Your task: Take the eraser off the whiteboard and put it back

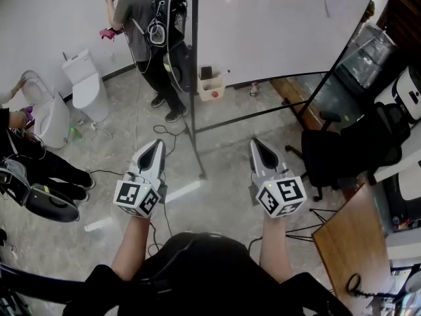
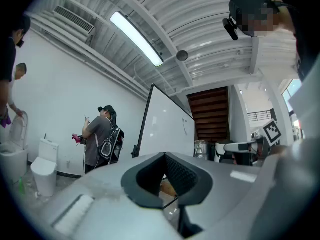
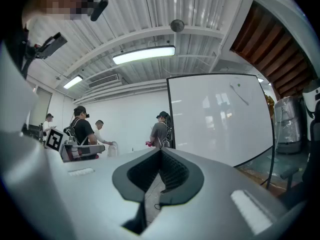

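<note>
The whiteboard (image 1: 276,25) stands on a black wheeled frame ahead of me, and also shows in the right gripper view (image 3: 220,119) and edge-on in the left gripper view (image 2: 165,129). A small dark block (image 1: 206,72), possibly the eraser, sits at the board's lower left edge. My left gripper (image 1: 156,142) and right gripper (image 1: 255,141) are held side by side above the floor, well short of the board. Both point toward it, jaws together, with nothing between them (image 2: 165,154) (image 3: 161,149).
A tan box (image 1: 212,87) hangs below the board's lower edge. The stand's black post and foot (image 1: 196,143) reach toward me between the grippers. A black office chair (image 1: 335,153) and wooden table (image 1: 352,242) are at right. People and toilets (image 1: 85,84) are at left; cables cross the floor.
</note>
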### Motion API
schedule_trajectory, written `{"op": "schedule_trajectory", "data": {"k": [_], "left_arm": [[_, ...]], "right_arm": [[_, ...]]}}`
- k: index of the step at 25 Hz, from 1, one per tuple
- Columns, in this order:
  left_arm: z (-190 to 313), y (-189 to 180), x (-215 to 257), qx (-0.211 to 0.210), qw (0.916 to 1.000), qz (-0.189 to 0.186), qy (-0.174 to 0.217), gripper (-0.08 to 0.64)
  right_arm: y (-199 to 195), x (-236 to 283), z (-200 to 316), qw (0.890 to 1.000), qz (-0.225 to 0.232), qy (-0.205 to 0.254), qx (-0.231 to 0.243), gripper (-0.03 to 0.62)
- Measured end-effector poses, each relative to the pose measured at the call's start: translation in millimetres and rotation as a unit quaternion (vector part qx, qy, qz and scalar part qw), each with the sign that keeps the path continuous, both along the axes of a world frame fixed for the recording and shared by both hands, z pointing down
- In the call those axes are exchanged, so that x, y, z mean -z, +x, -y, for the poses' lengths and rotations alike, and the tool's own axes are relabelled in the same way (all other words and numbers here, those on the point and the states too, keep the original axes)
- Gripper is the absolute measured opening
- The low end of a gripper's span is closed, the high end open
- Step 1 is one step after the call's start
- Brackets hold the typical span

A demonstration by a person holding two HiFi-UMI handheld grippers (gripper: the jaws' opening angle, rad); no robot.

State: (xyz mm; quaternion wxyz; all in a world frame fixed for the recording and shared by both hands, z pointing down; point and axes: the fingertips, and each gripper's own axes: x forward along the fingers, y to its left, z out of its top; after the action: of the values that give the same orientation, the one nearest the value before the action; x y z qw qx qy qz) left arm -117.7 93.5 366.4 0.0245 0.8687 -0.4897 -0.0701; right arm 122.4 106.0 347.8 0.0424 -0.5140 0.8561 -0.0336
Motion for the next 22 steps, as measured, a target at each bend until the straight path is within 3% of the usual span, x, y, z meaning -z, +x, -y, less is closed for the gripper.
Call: {"op": "schedule_trajectory", "data": {"k": [7, 22], "left_arm": [[-1.3, 0.9, 0.9, -0.003, 1.0, -0.002, 0.002, 0.003], [3.7, 1.2, -3.8, 0.008, 1.0, -0.003, 0.0, 0.005]], "right_arm": [[2.5, 0.7, 0.1, 1.0, -0.006, 0.0, -0.001, 0.009], [7.8, -3.0, 7.9, 1.0, 0.024, -0.004, 0.012, 0.009]]}}
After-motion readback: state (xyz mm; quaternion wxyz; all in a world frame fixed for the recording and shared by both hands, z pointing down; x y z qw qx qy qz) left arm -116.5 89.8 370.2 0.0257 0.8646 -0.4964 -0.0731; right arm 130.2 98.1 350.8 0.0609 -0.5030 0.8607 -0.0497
